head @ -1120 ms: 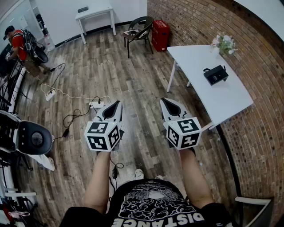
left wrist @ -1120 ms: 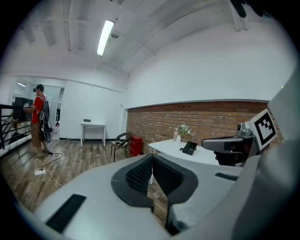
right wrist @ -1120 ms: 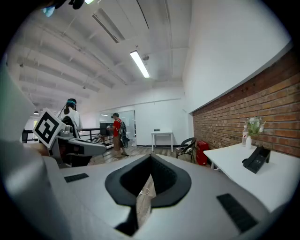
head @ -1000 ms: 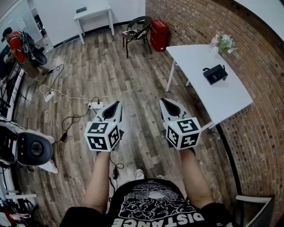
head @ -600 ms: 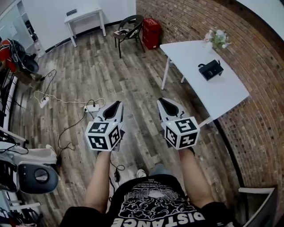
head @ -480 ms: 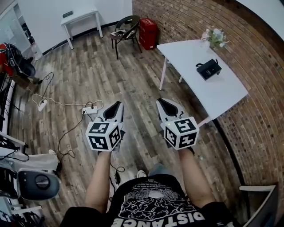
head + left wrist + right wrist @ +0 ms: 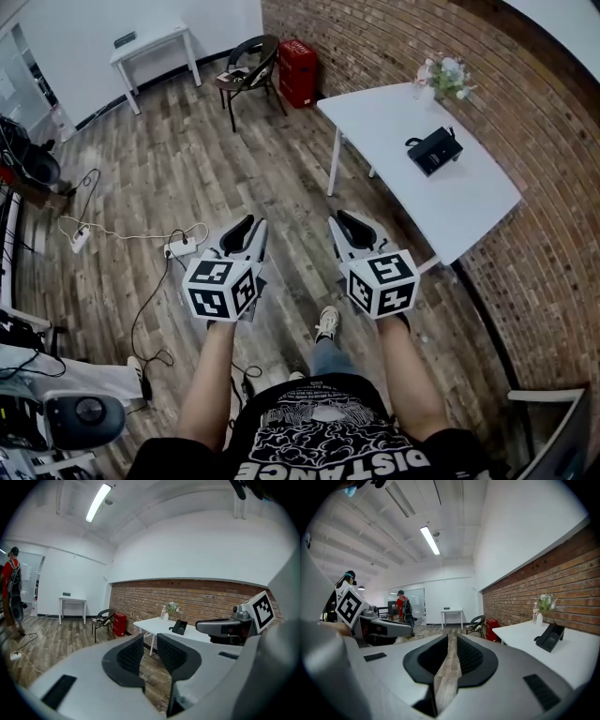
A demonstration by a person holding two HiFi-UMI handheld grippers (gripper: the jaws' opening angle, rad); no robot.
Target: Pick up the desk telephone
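Observation:
The black desk telephone (image 7: 433,150) rests on a white table (image 7: 441,202) by the brick wall, at the upper right of the head view. It also shows small in the left gripper view as the telephone (image 7: 178,627) and at the right of the right gripper view as the telephone (image 7: 550,637). My left gripper (image 7: 246,230) and right gripper (image 7: 345,225) hang side by side over the wooden floor, well short of the table. Both sets of jaws are opening, the left gripper (image 7: 150,641) wider than the right gripper (image 7: 451,641). Nothing is between either pair.
A vase of flowers (image 7: 441,75) stands at the table's far end. Beyond it are a black chair (image 7: 246,58), a red box (image 7: 296,70) and a small white table (image 7: 150,42). A power strip with cables (image 7: 178,248) lies on the floor at left. A person in red (image 7: 402,606) stands far off.
The person holding the grippers has stepped toward the white table, which with the telephone has shifted left and nearer in the head view. Both grippers' jaws have parted slightly.

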